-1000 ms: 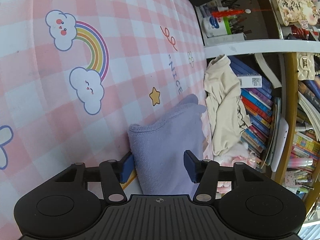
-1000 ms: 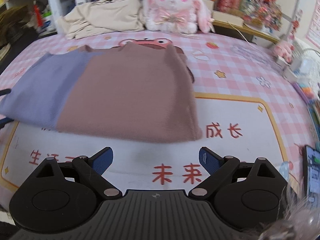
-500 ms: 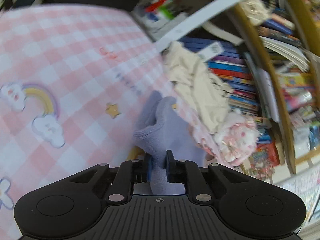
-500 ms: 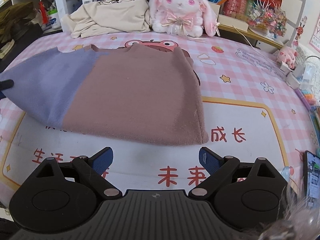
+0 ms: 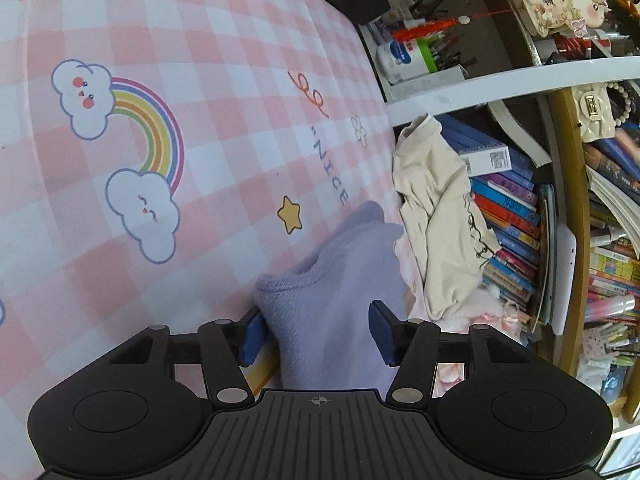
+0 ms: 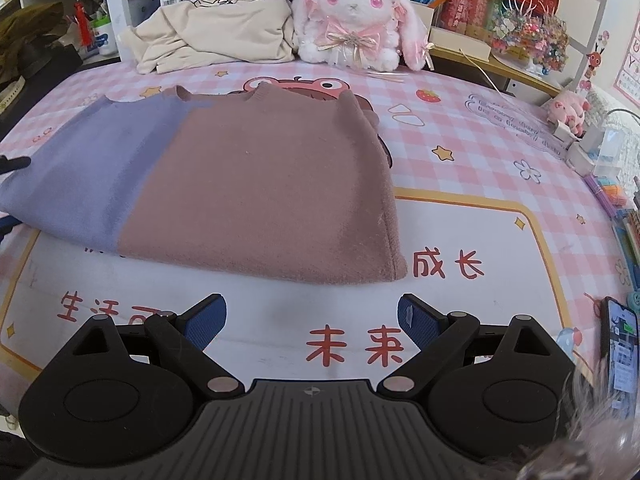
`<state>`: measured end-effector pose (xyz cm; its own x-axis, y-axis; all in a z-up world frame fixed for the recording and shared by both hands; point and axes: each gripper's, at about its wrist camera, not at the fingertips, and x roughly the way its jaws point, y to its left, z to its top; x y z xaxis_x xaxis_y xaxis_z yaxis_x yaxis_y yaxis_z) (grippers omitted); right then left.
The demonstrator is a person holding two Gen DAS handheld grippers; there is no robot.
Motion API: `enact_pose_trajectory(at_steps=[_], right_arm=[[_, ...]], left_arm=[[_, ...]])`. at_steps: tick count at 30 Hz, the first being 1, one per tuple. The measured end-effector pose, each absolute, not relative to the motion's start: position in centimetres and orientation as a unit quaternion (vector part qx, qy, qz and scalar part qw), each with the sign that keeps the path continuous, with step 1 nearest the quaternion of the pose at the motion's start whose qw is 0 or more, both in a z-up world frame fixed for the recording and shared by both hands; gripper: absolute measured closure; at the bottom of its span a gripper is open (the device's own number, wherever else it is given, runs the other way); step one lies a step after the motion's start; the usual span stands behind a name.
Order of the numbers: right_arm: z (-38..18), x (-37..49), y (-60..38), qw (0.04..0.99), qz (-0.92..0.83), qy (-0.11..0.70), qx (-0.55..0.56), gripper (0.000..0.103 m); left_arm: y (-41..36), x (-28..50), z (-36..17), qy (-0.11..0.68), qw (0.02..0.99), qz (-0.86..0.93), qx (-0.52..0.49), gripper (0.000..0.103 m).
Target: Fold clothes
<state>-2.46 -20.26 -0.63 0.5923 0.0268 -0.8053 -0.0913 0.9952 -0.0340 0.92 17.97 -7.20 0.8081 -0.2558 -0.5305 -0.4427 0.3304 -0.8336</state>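
I find the sweater [image 6: 224, 184] flat on the mat [image 6: 460, 152]. Soft, thick knit; I'd grip the doubled edge. Left gripper [image 5: 316, 330] spread around its purple end; right gripper [image 6: 312, 316] spread, empty.

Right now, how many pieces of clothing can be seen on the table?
2. The purple and brown sweater lies flat in the middle; the cream garment is bunched at the far edge beside the plush rabbit. Others may be hidden outside the views.
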Motion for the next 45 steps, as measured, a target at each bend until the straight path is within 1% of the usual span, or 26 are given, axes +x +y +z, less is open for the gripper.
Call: enact_pose_trajectory(at_steps=[3,4,6,9,13,17,22,25,32,41,45], right_arm=[[-0.7,-2.4,-20.1,0.892,0.034,0.450,-0.041,0.010],[-0.7,-2.4,-20.1,0.892,0.034,0.449,-0.043,0.010],[-0.6,-2.3,-20.1,0.893,0.034,0.447,-0.044,0.010],[-0.6,-2.4,-20.2,0.894,0.033,0.445,-0.044,0.010],[-0.4,-2.5,-20.2,0.895,0.033,0.442,-0.046,0.010],[-0.4,-2.6,-20.3,0.896,0.032,0.441,-0.045,0.010],[-0.3,-2.6,-20.1,0.897,0.037,0.439,-0.042,0.010],[-0.4,-2.6,-19.8,0.896,0.044,0.439,-0.046,0.010],[-0.3,-2.9,-19.4,0.897,0.048,0.437,-0.051,0.010],[-0.3,-3.3,-19.3,0.897,0.046,0.436,-0.049,0.010],[-0.3,-3.4,-19.1,0.898,0.048,0.436,-0.049,0.010]], left_arm=[[17.7,1.2,-7.1,0.302,0.761,0.067,-0.570,0.053],[17.7,1.3,-7.0,0.305,0.763,0.067,-0.567,0.057],[17.8,1.6,-7.3,0.327,0.760,0.064,-0.557,0.087],[18.0,1.1,-7.5,0.319,0.765,0.049,-0.558,0.094],[18.8,0.0,-5.1,0.280,0.813,0.043,-0.509,0.095],[20.3,-0.1,-5.1,0.292,0.824,0.055,-0.482,0.094],[20.3,-0.2,-5.6,0.293,0.821,0.060,-0.487,0.092],[20.3,-0.3,-5.9,0.293,0.819,0.062,-0.490,0.090],[21.0,-0.5,-7.4,0.293,0.796,0.070,-0.524,0.086],[21.3,-0.6,-8.1,0.287,0.784,0.072,-0.546,0.086],[21.3,-0.6,-7.9,0.290,0.789,0.070,-0.537,0.088]])
